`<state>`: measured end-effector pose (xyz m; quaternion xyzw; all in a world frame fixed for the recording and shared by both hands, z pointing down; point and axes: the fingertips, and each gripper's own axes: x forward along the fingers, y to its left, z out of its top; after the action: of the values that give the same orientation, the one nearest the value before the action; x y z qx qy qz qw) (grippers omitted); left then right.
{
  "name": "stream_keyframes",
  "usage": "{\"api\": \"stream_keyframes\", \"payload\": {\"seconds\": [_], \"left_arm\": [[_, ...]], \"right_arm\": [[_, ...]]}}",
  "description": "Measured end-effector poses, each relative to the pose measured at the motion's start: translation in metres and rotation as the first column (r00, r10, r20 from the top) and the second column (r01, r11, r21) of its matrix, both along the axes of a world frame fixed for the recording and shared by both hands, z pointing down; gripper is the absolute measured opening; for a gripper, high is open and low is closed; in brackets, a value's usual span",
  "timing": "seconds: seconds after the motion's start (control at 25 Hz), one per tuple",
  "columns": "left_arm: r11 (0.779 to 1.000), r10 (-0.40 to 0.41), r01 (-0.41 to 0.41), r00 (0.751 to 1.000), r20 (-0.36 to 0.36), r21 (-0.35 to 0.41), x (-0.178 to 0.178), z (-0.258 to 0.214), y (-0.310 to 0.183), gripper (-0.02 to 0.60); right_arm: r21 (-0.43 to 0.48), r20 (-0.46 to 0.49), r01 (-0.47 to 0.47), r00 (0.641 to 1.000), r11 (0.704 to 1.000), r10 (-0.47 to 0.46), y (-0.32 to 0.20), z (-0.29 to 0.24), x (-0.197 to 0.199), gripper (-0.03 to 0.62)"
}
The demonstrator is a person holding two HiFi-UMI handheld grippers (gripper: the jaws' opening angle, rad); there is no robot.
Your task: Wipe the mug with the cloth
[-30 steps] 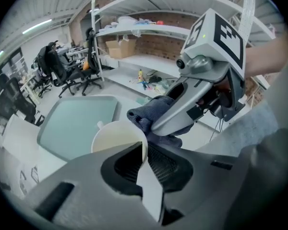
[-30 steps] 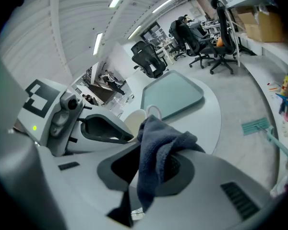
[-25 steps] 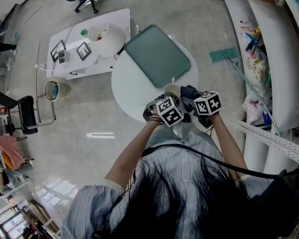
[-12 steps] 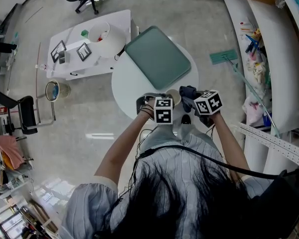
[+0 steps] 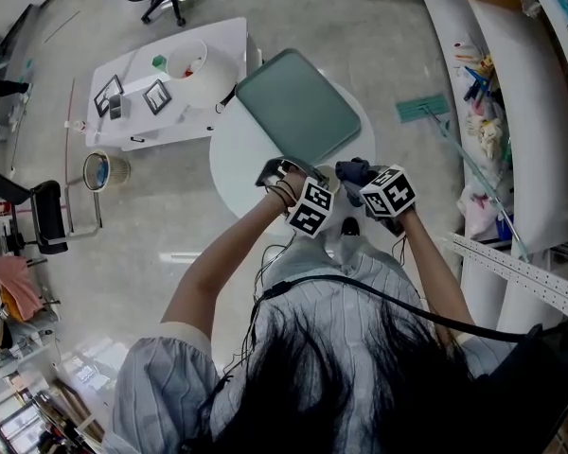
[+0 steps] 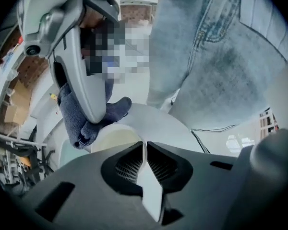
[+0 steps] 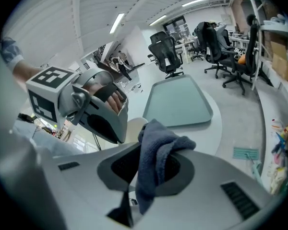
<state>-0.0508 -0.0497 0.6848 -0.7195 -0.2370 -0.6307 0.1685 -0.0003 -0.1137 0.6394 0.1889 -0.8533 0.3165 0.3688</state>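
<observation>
A cream mug is held over the near edge of the round white table. My left gripper is shut on a thin white part of the mug, its rim or handle. In the head view the mug peeks out between the two marker cubes. My right gripper is shut on a dark blue cloth. The cloth hangs against the far side of the mug's rim. In the head view, my left gripper and right gripper meet at the mug, with the cloth bunched there.
A green tray lies on the round table beyond the mug. A low white table with small frames and a white shade stands to the left. Office chairs stand farther off. Shelving runs along the right.
My left gripper has swung left and then upward, turning with the mug, and the left forearm now reaches in from farther left. The right gripper with the cloth has shifted slightly left.
</observation>
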Motion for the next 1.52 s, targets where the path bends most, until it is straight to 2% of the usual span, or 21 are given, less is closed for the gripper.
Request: {"api": "stream_keyframes", "payload": {"seconds": [0.12, 0.28, 0.36, 0.4, 0.48, 0.6, 0.8, 0.88, 1.08, 1.16, 1.2, 1.28, 1.44, 1.52], "left_arm": [[0.999, 0.026, -0.026, 1.000, -0.005, 0.040, 0.000, 0.003, -0.002, 0.037], [0.996, -0.041, 0.042, 0.999, -0.016, 0.081, 0.000, 0.010, -0.005, 0.038], [0.990, -0.126, 0.130, 0.990, -0.060, 0.058, 0.003, 0.004, -0.006, 0.038], [0.981, -0.189, 0.192, 0.978, -0.089, 0.032, 0.005, -0.001, -0.007, 0.038], [0.944, -0.329, 0.328, 0.934, -0.136, -0.032, 0.007, -0.012, -0.008, 0.038], [0.859, -0.512, 0.498, 0.837, -0.192, -0.121, 0.007, -0.027, -0.009, 0.038], [0.699, -0.714, 0.677, 0.640, -0.284, -0.230, 0.002, -0.050, -0.010, 0.038], [0.629, -0.772, 0.733, 0.549, -0.321, -0.257, 0.001, -0.056, -0.012, 0.038], [0.441, -0.869, 0.824, 0.294, -0.397, -0.355, 0.002, -0.074, -0.009, 0.037], [0.379, -0.885, 0.840, 0.207, -0.416, -0.388, 0.002, -0.081, -0.006, 0.038], [0.354, -0.889, 0.846, 0.172, -0.424, -0.399, 0.001, -0.084, -0.005, 0.038], [0.316, -0.891, 0.857, 0.119, -0.439, -0.408, 0.001, -0.088, -0.002, 0.038], [0.276, -0.879, 0.874, 0.061, -0.473, -0.400, 0.003, -0.094, 0.004, 0.038], [0.244, -0.872, 0.882, 0.018, -0.489, -0.402, 0.002, -0.098, 0.004, 0.037]], "right_arm": [[-0.001, 0.004, -0.019, 1.000, 1.000, 0.019, 0.000, -0.001, 0.000, 0.080], [-0.005, 0.015, -0.040, 0.999, 0.999, 0.040, 0.000, -0.001, 0.003, 0.080], [-0.003, 0.020, -0.045, 0.999, 0.999, 0.045, 0.000, -0.002, 0.004, 0.080], [-0.001, 0.023, -0.051, 0.998, 0.999, 0.051, 0.000, -0.003, 0.004, 0.080], [0.012, 0.035, -0.074, 0.997, 0.997, 0.073, -0.001, -0.007, 0.006, 0.080], [0.024, 0.071, -0.123, 0.990, 0.992, 0.121, -0.003, -0.015, 0.008, 0.080], [0.024, 0.140, -0.195, 0.972, 0.981, 0.190, -0.003, -0.031, 0.009, 0.080], [0.028, 0.162, -0.221, 0.963, 0.975, 0.214, -0.003, -0.038, 0.010, 0.080], [0.031, 0.216, -0.257, 0.945, 0.966, 0.245, 0.005, -0.055, 0.013, 0.080], [0.034, 0.232, -0.257, 0.942, 0.966, 0.243, 0.009, -0.061, 0.012, 0.080], [0.037, 0.238, -0.255, 0.941, 0.966, 0.240, 0.011, -0.064, 0.011, 0.080], [0.043, 0.250, -0.250, 0.940, 0.967, 0.232, 0.016, -0.070, 0.010, 0.080], [0.049, 0.276, -0.231, 0.938, 0.972, 0.209, 0.028, -0.077, 0.007, 0.080], [0.051, 0.289, -0.216, 0.938, 0.975, 0.193, 0.034, -0.080, 0.006, 0.080]]}}
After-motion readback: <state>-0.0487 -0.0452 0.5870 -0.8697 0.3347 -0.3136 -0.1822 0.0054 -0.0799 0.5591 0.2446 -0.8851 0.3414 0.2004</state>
